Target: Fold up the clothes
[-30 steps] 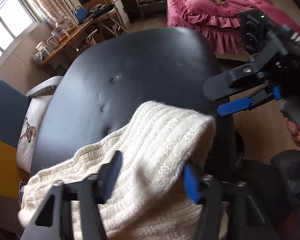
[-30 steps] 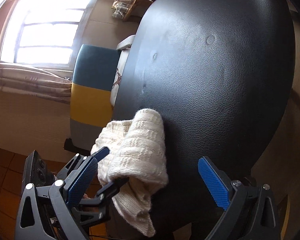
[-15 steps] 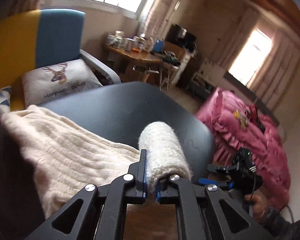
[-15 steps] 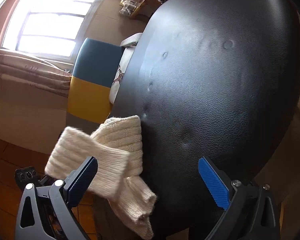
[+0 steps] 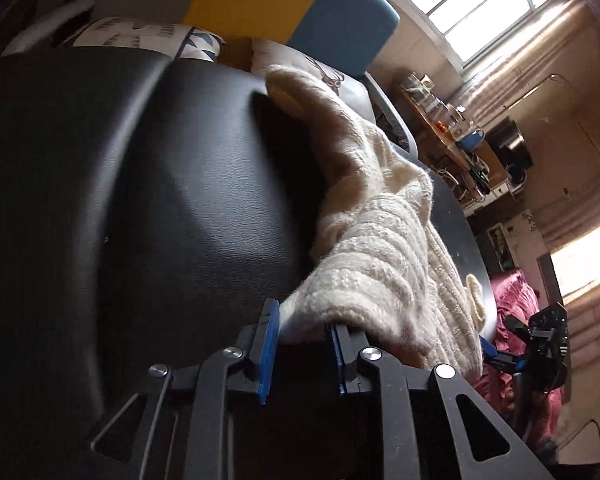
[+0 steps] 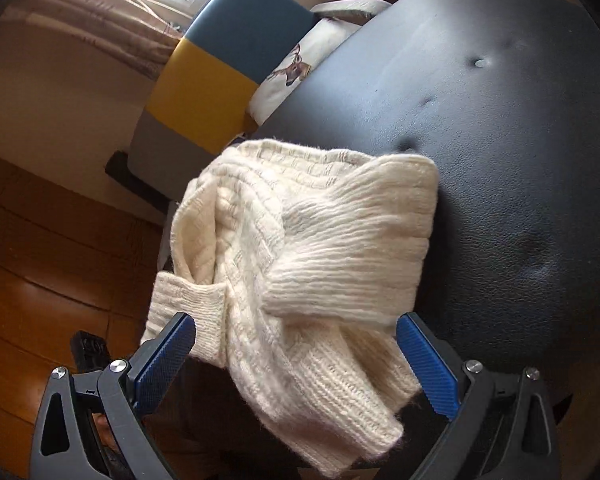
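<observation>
Cream knit sweater (image 6: 300,264) bunched on black leather desk (image 6: 500,140), at the edge nearest the tools, part hanging over the rim. In right wrist view: ribbed sleeve folded across the body, cuff end pointing toward 2 o'clock, other cuff toward 9 o'clock; long axis of the bundle running roughly 11 to 5 o'clock, lower hem dangling off the edge at 6 o'clock. In left wrist view: sweater (image 5: 380,240) stretched as a long ridge from 12 o'clock down to 5 o'clock over the desk (image 5: 160,200), lifted off the surface along most of its run.

Left tool (image 5: 302,344) narrow, blue pads pinching a ribbed edge of the sweater, fabric spilling over the right-hand finger. Right tool (image 6: 296,360) wide apart, blue pads either side of the sweater's hanging part, not gripping it; touching or just near, hard to say. Right tool also seen small at 4 o'clock in left wrist view (image 5: 500,356), beyond the desk rim.

Containers: jars (image 5: 428,92) and a blue cup (image 5: 472,140) on a wooden side table at 2 o'clock, contents too small to tell.

Yellow-and-blue armchair (image 6: 220,64) behind desk, deer-print cushion (image 6: 296,68) on its seat. Pink bed (image 5: 516,300) at 4 o'clock. Wood floor (image 6: 40,260) at 9 o'clock.
</observation>
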Demonstrator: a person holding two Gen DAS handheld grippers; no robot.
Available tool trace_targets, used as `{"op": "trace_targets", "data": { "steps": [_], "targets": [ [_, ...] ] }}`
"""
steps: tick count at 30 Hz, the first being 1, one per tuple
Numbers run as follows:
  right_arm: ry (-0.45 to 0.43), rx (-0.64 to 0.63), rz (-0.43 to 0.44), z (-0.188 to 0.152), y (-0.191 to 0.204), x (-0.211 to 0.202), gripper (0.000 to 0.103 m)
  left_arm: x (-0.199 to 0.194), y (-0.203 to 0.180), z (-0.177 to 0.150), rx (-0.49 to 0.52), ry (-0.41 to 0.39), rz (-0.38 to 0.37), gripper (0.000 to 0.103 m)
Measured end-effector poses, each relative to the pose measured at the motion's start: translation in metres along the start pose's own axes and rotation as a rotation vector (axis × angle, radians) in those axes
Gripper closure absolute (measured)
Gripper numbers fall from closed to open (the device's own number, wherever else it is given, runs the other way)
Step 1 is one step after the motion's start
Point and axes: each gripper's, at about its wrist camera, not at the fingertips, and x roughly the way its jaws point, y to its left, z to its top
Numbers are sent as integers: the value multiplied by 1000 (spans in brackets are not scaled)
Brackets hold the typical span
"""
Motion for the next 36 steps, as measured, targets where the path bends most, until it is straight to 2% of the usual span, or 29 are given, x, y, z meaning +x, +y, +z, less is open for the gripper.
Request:
{"op": "trace_targets", "data": {
  "steps": [2,4,5,8,11,12,15,19,22,25,27,28,29,30,31,32,36],
  "targets": [
    [96,-20,6,-7,6,19,0,-8,6,-4,6,-12,85,53],
    [184,-48,5,-19,14,40,0,-16,13,-8,-1,-37,172,51],
    [184,-89,-20,-24,21,46,0,-22,16,-10,-6,-54,197,51],
    [235,-187,-33,-34,39,56,0,-43,6,-16,35,-123,181,51],
    [283,-175,19,-38,44,64,0,-41,-34,-21,197,-135,145,48],
    [292,-180,26,-40,46,66,0,-36,-49,-23,258,-132,141,47],
    [299,-217,18,-46,51,67,0,-12,-89,-31,434,-114,194,47],
    [268,-211,47,-50,42,59,0,22,-104,-37,493,-18,192,47],
    [250,-151,88,-47,31,54,0,34,-110,-37,501,12,173,46],
    [247,-129,100,-46,26,51,0,48,-123,-42,569,43,174,19],
    [246,-132,99,-46,24,48,0,65,-123,-48,607,68,234,19],
    [243,-138,97,-48,28,52,0,73,-120,-49,615,80,273,28],
    [241,-142,95,-49,30,53,0,82,-118,-51,623,91,312,74],
    [240,-147,94,-50,30,52,0,88,-113,-52,616,105,337,91],
    [240,-154,93,-51,30,52,0,86,-103,-49,562,112,308,89],
    [241,-160,92,-51,30,51,0,75,-94,-45,503,79,254,90],
    [244,-176,88,-54,30,49,0,-1,-51,-17,243,-96,0,90]
  ]
}}
